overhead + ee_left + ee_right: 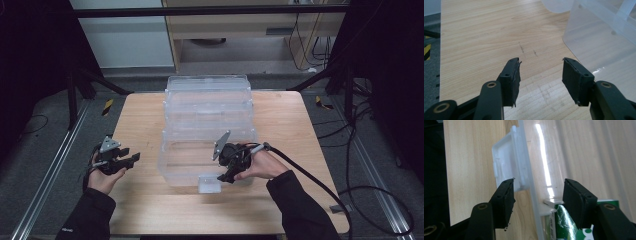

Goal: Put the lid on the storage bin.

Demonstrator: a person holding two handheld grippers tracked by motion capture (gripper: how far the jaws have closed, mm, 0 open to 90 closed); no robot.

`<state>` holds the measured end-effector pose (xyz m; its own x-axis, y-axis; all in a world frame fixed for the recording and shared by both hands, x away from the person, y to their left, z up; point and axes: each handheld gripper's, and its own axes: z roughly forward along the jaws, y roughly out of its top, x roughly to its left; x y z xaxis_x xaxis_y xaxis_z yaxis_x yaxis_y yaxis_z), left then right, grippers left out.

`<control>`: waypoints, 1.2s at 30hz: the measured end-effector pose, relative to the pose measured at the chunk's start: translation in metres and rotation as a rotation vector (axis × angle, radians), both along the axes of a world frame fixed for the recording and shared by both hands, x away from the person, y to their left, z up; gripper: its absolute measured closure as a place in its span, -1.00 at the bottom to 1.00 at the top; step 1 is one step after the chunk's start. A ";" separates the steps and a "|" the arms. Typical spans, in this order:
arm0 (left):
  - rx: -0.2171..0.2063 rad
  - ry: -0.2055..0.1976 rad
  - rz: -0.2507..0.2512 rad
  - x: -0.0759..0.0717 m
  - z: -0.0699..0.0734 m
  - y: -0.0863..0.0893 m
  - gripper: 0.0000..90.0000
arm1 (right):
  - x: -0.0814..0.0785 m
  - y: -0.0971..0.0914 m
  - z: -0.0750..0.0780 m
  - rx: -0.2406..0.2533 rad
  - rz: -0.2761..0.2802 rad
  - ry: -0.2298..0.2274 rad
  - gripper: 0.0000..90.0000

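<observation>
While the left gripper (pixel 540 75) is idling open and empty over the table (pixel 479 37), the right gripper (pixel 537 195) is straddling, jaws apart, the bin's (pixel 207 150) latch (pixel 507 160), with a green carton (pixel 565 225) showing inside

Both forearms wear dark sleeves (pixel 95 212). Each claw is black: the left claw (pixel 131 159) and the right claw (pixel 226 176) each carry a grey three-cornered plate (pixel 109 144). Brass-coloured screws (pixel 491 84) dot the arms. A black cable (pixel 320 186) trails from the right claw.
</observation>
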<state>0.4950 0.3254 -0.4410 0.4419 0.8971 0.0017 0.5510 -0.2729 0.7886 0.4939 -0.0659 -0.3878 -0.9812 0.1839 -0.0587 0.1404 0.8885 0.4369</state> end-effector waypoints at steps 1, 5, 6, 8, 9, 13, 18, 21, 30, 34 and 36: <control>-0.002 0.000 0.000 0.000 0.000 0.000 0.05 | 0.000 0.001 -0.001 -0.001 0.004 0.005 -0.03; -0.019 0.003 0.003 0.000 0.001 0.001 0.01 | 0.000 0.003 -0.006 -0.016 0.014 0.019 0.03; -0.019 -0.002 0.004 0.001 0.001 0.001 0.01 | 0.001 0.004 -0.007 -0.017 0.018 0.021 0.06; -0.024 0.000 0.006 0.001 0.002 0.001 0.00 | 0.001 0.004 -0.008 -0.017 0.021 0.030 0.09; -0.025 -0.002 0.005 0.001 0.003 0.002 -0.01 | 0.001 0.005 -0.009 -0.019 0.016 0.035 0.10; -0.029 -0.011 -0.003 0.000 0.007 0.001 -0.03 | 0.002 0.006 -0.013 -0.026 0.025 0.044 0.18; -0.038 -0.027 -0.017 -0.001 0.014 -0.001 -0.05 | 0.001 0.008 -0.016 -0.033 0.039 0.061 0.29; -0.039 -0.038 -0.026 -0.001 0.020 -0.004 -0.06 | 0.001 0.007 -0.016 -0.031 0.044 0.070 0.36; -0.056 -0.092 -0.065 0.003 0.044 -0.013 -0.08 | 0.001 0.007 -0.016 -0.029 0.044 0.091 0.46; -0.062 -0.120 -0.091 0.009 0.056 -0.018 -0.09 | 0.001 0.006 -0.017 -0.024 0.042 0.088 0.46; -0.062 -0.128 -0.112 0.014 0.061 -0.021 -0.09 | 0.000 0.006 -0.017 -0.021 0.043 0.085 0.47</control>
